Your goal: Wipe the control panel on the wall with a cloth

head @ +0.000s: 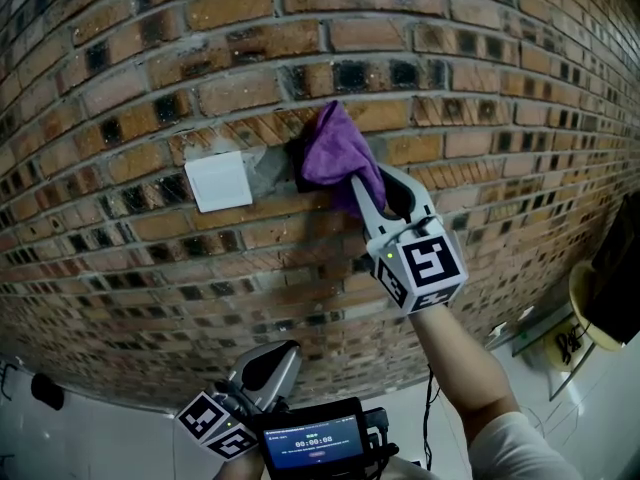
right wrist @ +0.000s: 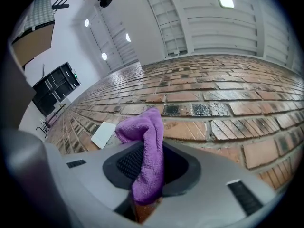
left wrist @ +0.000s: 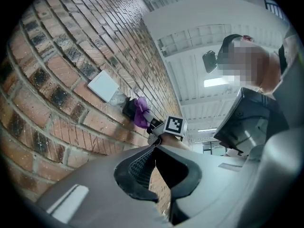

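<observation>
On the brick wall [head: 150, 78], a purple cloth [head: 335, 153] is pressed over a black panel [head: 297, 163], of which only the left edge shows. A white square plate [head: 218, 181] sits just left of it, uncovered. My right gripper [head: 378, 193] is shut on the cloth and holds it against the wall. In the right gripper view the cloth [right wrist: 147, 141] hangs between the jaws, with the white plate [right wrist: 104, 134] to its left. My left gripper [head: 268, 366] is low, away from the wall, shut and empty. In the left gripper view [left wrist: 154, 151] the cloth [left wrist: 141, 113] and black panel [left wrist: 129, 109] show far off.
A handheld device with a lit screen [head: 312, 446] is at the bottom beside the left gripper. A yellow and black object [head: 595, 303] stands at the right edge near the wall's foot. A black rack [right wrist: 57, 87] stands far off to the left along the wall.
</observation>
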Motion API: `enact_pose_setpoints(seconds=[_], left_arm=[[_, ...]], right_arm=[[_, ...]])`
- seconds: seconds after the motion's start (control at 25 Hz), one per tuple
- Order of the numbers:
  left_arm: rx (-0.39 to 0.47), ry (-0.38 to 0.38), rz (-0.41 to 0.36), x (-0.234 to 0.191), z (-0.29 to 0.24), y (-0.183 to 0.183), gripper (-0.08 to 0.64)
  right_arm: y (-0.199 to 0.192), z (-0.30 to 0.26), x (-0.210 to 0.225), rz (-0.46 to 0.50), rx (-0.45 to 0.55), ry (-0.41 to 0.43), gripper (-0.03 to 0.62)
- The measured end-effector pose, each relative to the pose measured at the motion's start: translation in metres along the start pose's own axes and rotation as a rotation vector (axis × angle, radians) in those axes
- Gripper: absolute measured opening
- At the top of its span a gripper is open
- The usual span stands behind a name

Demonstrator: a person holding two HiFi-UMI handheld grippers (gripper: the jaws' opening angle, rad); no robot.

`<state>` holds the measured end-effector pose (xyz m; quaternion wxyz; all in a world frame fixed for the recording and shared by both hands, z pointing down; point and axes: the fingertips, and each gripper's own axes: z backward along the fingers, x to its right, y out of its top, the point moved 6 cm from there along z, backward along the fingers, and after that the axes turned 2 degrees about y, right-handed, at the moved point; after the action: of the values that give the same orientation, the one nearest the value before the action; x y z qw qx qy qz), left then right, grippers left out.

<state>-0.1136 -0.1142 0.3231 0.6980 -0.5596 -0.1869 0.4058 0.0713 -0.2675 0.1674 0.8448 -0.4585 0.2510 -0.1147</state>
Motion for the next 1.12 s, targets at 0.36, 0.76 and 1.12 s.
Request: enact_pose_setpoints(seconds=[0.36, 0.76, 1.12], left_arm=[[0.014, -0.004, -0.013, 0.004, -0.008, 0.007, -0.012], [-0.006, -0.022, 0.001, 0.007, -0.014, 0.000, -0.012], [-0.020, -0.018, 0.019, 0.004, -0.013, -0.007, -0.012]], right_arm=[[-0.001, 0.012, 0.020, 0.018, -0.027, -0.053, 0.103], [0.003, 0.040, 0.042, 0.033, -0.036, -0.140, 0.103], [0.005, 0.075, 0.035, 0.013, -0.038, -0.152, 0.104]])
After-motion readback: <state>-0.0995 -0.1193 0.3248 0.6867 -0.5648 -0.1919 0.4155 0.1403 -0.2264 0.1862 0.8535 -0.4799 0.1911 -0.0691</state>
